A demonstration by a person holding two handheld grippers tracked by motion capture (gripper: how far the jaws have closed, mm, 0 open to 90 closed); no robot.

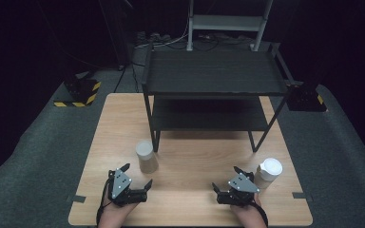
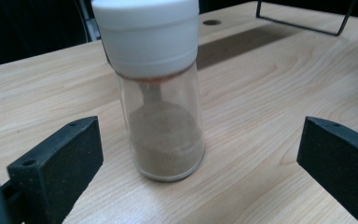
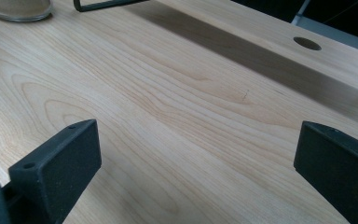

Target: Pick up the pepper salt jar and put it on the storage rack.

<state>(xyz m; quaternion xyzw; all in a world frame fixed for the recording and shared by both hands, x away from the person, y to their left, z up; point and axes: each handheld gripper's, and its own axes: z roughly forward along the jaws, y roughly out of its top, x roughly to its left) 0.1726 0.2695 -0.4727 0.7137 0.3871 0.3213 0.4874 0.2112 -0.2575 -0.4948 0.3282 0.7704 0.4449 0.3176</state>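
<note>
clear glass spice shaker (image 2: 161, 93) with white plastic cap, brown powder inside, standing upright just ahead of the wide-open left gripper (image 2: 200, 158), right gripper (image 3: 198, 158) also spread open over bare grainy wood table (image 3: 177, 107)

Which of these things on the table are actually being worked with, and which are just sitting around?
In use:
- clear glass spice jar with white cap and brown powder, in front of the open left hand-held gripper
- second white-capped jar, beside the open right hand-held gripper

Just there:
- black metal two-tier shelf
- light wooden table
</note>
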